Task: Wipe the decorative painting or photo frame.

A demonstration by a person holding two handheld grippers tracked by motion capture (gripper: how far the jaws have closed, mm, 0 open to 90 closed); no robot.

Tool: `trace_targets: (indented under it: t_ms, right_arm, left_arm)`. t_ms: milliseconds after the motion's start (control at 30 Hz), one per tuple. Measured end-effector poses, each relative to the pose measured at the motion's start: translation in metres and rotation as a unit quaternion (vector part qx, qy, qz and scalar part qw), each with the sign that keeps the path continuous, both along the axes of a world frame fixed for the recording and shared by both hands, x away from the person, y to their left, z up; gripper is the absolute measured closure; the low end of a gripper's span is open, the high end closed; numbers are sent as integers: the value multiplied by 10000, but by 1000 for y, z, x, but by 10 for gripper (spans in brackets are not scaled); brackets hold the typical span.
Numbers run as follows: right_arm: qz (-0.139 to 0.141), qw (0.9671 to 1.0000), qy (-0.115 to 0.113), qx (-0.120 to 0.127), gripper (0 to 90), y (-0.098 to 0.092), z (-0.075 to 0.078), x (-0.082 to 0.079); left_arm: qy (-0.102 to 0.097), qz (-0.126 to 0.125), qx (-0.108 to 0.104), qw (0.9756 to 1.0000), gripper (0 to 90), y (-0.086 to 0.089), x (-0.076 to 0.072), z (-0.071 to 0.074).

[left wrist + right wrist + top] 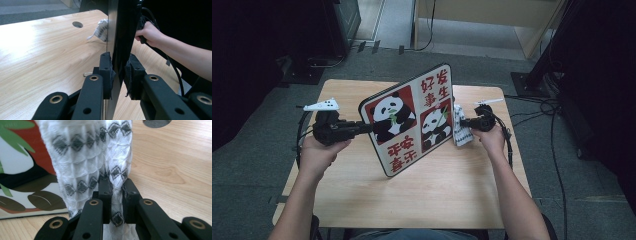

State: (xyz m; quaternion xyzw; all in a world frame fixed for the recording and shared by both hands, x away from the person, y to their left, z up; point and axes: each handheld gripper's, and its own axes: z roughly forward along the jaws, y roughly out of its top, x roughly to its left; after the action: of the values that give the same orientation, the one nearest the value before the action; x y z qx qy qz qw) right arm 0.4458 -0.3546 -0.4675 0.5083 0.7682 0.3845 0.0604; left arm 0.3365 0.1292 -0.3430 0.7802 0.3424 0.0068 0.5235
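So the left tool (pixel 362 126) is clamping the left edge of the panda board (pixel 412 117), which is standing tilted over the middle of the desk (pixel 452 195), and the right tool (pixel 464 122) is pinching the white cloth (pixel 460 127) against its right side. I'm guessing a hard wipe is going to twist the board out of that thin edge grip. Plenty of bare desk in front; right edge is sitting close.

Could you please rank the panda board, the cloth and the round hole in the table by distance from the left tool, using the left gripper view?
1. Panda board, clamped in the left tool.
2. Cloth, beyond, against the board.
3. Round hole, farthest, left of the cloth.
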Motion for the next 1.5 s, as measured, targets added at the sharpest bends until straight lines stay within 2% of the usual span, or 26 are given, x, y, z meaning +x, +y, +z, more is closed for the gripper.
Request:
trace_targets:
  t_ms: [500,600,667,933,1100,1367,1500]
  right_arm:
    - [-454,9987,-203,-105,812,-27,17,-4]
    - [-546,9979,-209,-263,812,-35,20,-4]
    - [-619,9975,-237,-252,812,-40,20,-4]
    - [-875,9955,-226,-266,811,-54,9,-2]
    - [-1039,9939,-130,-333,798,-58,0,0]
    - [-1130,9927,-25,-419,782,-59,-11,4]
    - [-1117,9925,-47,-491,750,-58,-15,5]
  left_arm:
    - [17,-11,32,10000,779,0,0,0]
    - [22,-8,28,10000,779,0,0,0]
    - [23,-5,31,10000,779,0,0,0]
    - [29,-13,35,10000,778,0,0,0]
    - [35,-12,41,10000,778,0,0,0]
    - [42,-18,39,10000,777,0,0,-1]
    - [41,-10,37,10000,776,0,0,-1]
